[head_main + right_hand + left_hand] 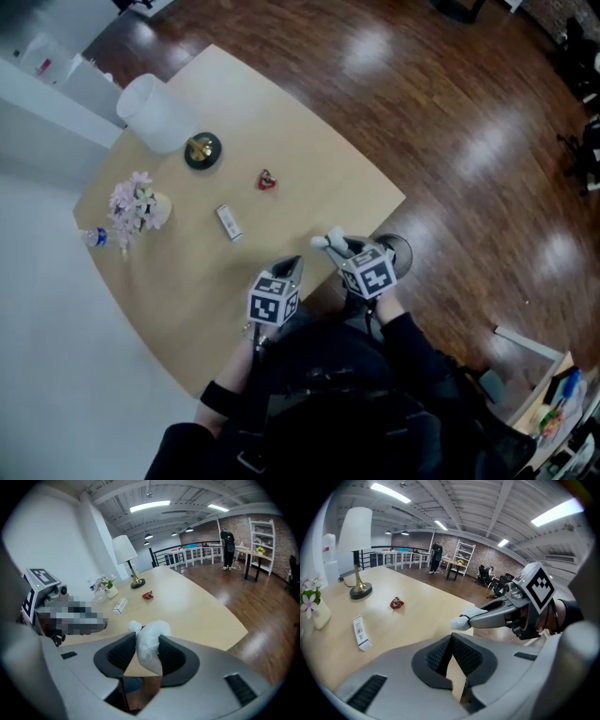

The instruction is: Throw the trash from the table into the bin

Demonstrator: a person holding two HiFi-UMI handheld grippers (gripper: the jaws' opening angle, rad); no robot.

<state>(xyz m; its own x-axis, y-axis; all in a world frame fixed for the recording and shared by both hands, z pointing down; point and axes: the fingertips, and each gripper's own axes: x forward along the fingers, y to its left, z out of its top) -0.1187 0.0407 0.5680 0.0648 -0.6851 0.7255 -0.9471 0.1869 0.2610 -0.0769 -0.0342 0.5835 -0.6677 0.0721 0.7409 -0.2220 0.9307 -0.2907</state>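
Observation:
My right gripper (334, 246) is shut on a crumpled white paper wad (149, 641) and holds it above the table's near edge, seen also in the left gripper view, where the wad (460, 622) sticks out of its tips. A red wrapper (267, 180) and a small white box (229, 222) lie on the tan table (309, 159). My left gripper (292, 266) hovers beside the right one, shut with nothing between its pads (440, 656). A dark round bin (401, 251) stands on the floor just past the table edge, partly hidden by the right gripper.
At the table's far end stand a lamp with a white shade (155, 112) and a vase of pink flowers (138, 206), with a small bottle (94, 236) beside it. Wooden floor (469, 141) lies to the right. People stand far off in the room (437, 557).

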